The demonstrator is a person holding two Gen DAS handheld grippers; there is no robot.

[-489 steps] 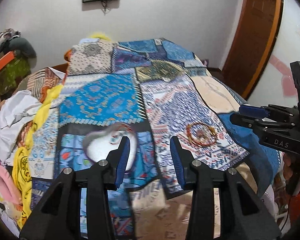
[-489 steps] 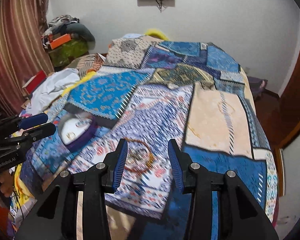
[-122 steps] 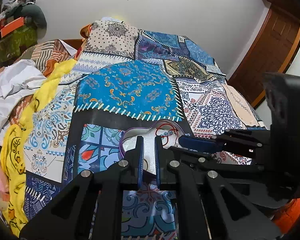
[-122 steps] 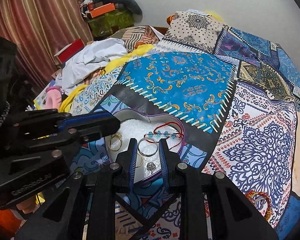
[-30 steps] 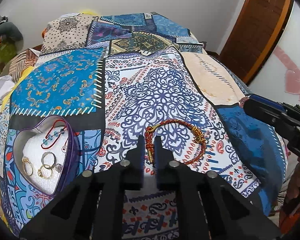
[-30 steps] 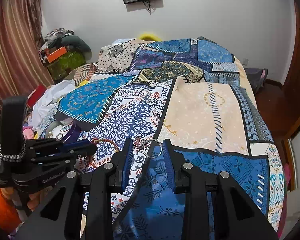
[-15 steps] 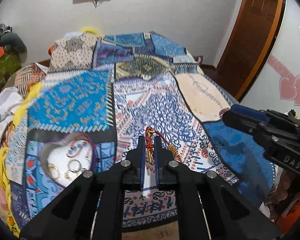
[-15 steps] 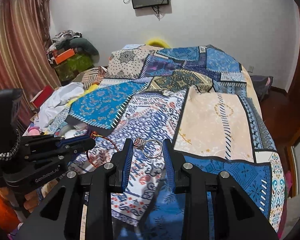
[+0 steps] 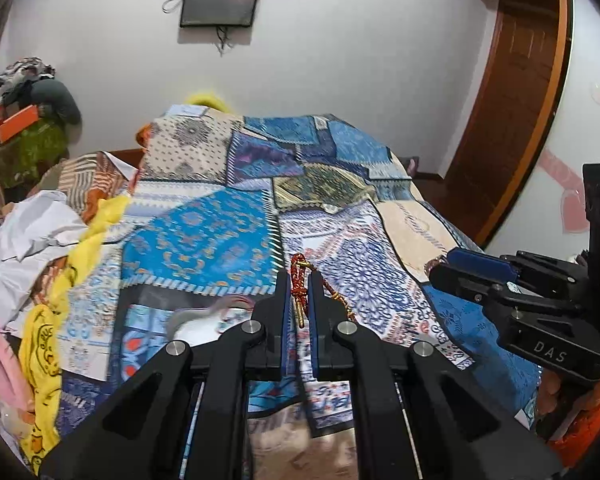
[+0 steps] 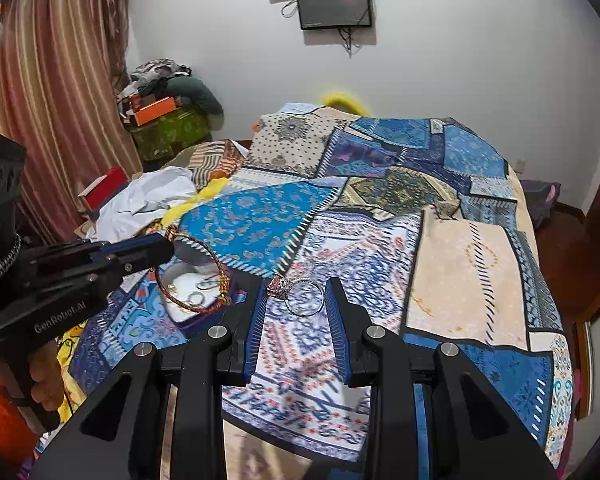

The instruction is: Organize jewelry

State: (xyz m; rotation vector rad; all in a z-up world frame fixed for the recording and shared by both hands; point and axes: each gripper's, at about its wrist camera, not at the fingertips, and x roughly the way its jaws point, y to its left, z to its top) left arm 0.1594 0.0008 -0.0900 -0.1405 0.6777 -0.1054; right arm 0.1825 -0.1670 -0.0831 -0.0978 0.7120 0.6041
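My left gripper is shut on a red and gold braided bracelet and holds it in the air; the bracelet's loop hangs from it in the right wrist view. My right gripper is shut on a silver ring with a pink stone, held above the bed. The heart-shaped jewelry box with a white lining lies on the bedspread below the bracelet and holds several rings. In the left wrist view the box is partly hidden behind my left fingers.
The patchwork bedspread covers the bed. White and yellow clothes are piled along its left side. A wooden door stands at the right. A striped curtain hangs at the left. The bed's front edge is close below the grippers.
Both grippers have lifted away from the bedspread with their jewelry. The left gripper has carried the bracelet left, to above the heart box. The ring stays held in the right gripper.
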